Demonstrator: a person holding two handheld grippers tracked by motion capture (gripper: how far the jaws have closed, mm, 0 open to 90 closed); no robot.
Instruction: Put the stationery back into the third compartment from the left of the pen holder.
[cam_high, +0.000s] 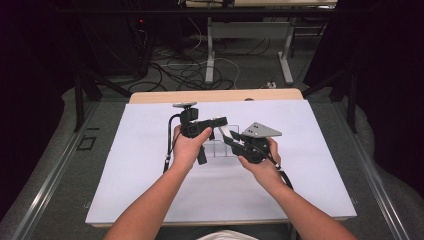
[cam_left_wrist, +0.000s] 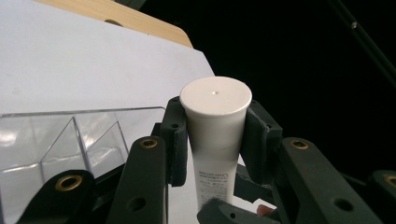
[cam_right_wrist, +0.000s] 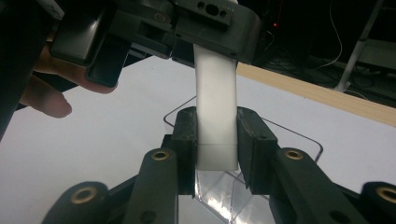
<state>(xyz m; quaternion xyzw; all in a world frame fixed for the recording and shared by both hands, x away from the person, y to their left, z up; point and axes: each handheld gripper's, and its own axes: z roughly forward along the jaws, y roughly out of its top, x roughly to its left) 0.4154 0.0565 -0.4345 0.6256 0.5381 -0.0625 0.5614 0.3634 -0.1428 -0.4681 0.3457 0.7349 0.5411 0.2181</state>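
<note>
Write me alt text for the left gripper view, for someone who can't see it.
A hand-held gripper clamps a white tube just below its round cap, the flat cap top facing the camera. A clear plastic organizer with dividers sits at left on a white sheet, dark background at right.

1. A sheet (cam_high: 150, 165) covers the counter (cam_high: 215, 95), whose bare far edge shows behind it.
2. A clear divided organizer (cam_high: 218, 148) sits on the sheet near its middle.
3. Above the organizer, a tube (cam_high: 226, 131) runs between two tongs, left tongs (cam_high: 220, 122) on one end, right tongs (cam_high: 231, 141) on the other.
4. In the left gripper view, the tube's cap (cam_left_wrist: 215, 95) stands up between the pads (cam_left_wrist: 175, 135), the organizer to their left.
5. In the right gripper view, the tube's flat end (cam_right_wrist: 215, 140) sits between the pads (cam_right_wrist: 187, 140), the organizer beneath and behind.
6. Behind the counter, cables (cam_high: 190, 70) lie on the floor around another table's legs (cam_high: 210, 55).
</note>
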